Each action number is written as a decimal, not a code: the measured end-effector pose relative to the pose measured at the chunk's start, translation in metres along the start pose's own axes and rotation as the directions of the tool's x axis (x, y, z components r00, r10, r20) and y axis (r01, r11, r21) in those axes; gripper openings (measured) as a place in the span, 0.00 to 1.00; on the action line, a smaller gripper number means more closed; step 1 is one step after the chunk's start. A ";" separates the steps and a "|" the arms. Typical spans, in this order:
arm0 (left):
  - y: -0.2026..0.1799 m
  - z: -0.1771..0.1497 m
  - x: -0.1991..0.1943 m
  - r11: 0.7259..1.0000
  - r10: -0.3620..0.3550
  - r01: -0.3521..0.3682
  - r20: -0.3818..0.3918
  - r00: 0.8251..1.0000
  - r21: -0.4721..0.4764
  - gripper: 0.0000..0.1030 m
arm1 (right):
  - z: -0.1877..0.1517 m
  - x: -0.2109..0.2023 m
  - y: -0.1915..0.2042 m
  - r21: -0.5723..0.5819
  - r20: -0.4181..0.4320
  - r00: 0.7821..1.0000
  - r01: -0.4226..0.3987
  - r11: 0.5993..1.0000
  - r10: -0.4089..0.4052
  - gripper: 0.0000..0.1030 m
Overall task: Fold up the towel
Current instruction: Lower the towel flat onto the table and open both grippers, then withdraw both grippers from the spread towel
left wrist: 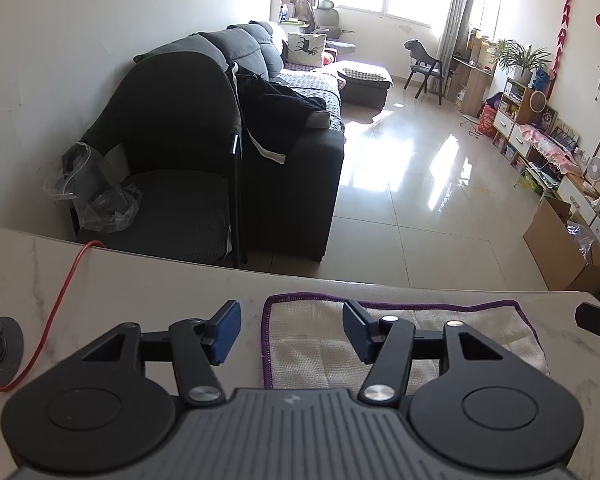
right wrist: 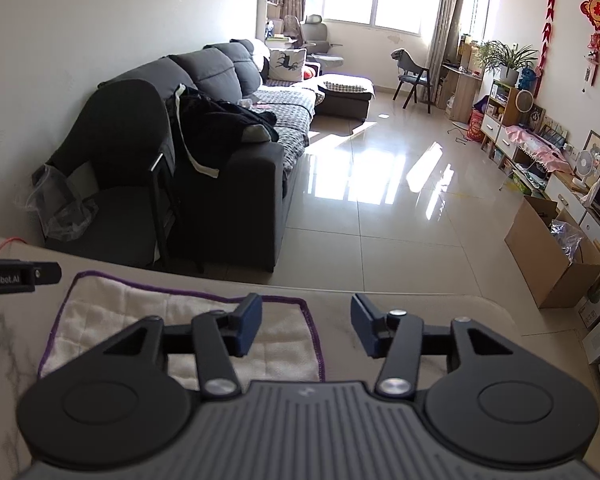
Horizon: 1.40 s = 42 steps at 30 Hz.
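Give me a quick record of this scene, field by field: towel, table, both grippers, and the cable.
towel: white with purple edging, lying flat on the table
table: pale marble-look top
left gripper: open, over the towel's left edge, gripping nothing
right gripper: open, over the towel's right edge, gripping nothing
cable: red, on the table left of the towel

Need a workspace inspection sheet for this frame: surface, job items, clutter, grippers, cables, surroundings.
Surface: pale marbled table, far edge facing the room.
Job's things: white towel with purple edging, lying flat near the far edge.
Clutter: black round mount at the table's left.
Grippers: left gripper open over the towel's left edge; right gripper open over its right edge; neither pinches cloth.
Cables: red cable runs off the far edge.
Surroundings: dark chair, sofa, cardboard box, tiled floor.
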<state>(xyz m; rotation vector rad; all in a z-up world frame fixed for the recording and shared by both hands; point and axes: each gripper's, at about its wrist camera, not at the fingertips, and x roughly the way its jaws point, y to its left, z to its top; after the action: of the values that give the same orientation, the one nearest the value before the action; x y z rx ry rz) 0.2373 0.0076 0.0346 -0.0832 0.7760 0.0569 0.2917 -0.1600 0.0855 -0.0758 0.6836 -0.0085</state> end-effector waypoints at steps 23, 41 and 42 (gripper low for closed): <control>-0.011 -0.057 -0.017 0.983 0.006 0.030 -0.194 0.981 0.181 0.79 | -0.032 -0.015 0.002 -0.133 -0.193 0.981 -0.037 0.990 0.010 1.00; -0.033 -0.095 -0.046 0.850 -0.114 0.275 -0.353 0.929 0.448 0.79 | -0.053 0.001 -0.003 -0.218 -0.486 0.868 -0.233 0.948 0.102 0.64; -0.036 -0.099 -0.047 0.834 -0.124 0.296 -0.366 0.922 0.465 0.79 | -0.055 0.002 -0.002 -0.216 -0.500 0.860 -0.241 0.946 0.105 0.63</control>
<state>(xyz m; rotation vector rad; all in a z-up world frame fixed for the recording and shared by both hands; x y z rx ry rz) 0.1380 -0.0387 -0.0010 0.3410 1.0844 -0.3903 0.2590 -0.1658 0.0421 -0.2841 1.1921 0.2523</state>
